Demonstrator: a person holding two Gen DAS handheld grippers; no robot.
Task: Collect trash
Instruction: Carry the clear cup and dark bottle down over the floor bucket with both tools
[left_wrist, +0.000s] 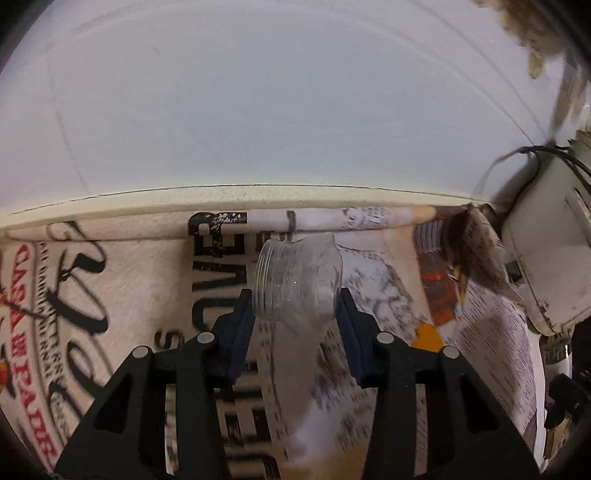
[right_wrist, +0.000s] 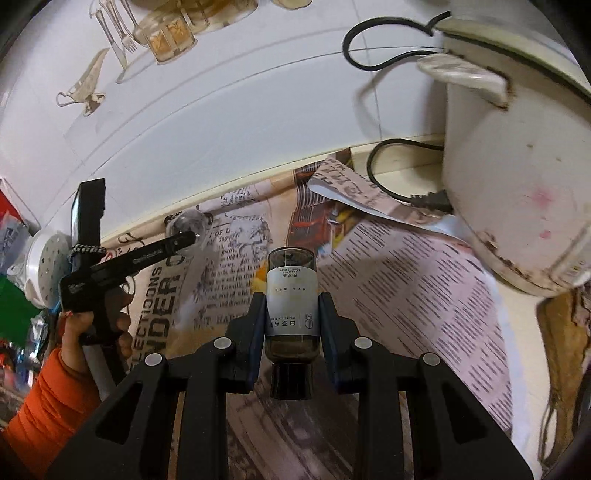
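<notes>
Left gripper jaws pinched a clear plastic cup mid-wall above the table, judged light, thin, crushable; right gripper jaws clamped a small dark bottle at its label, judged stiff, slippery.

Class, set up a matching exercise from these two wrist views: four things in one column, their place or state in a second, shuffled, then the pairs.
Things:
1. clear plastic jar
2. dark bottle with white label
3. white cooker
4. black power cord

Places or states:
A. held in the right hand-held gripper
B. lying on the newspaper, plugged into the cooker
C. held in the left hand-held gripper
D. standing at the right, by the wall

Pairs: 1-C, 2-A, 3-D, 4-B
</notes>
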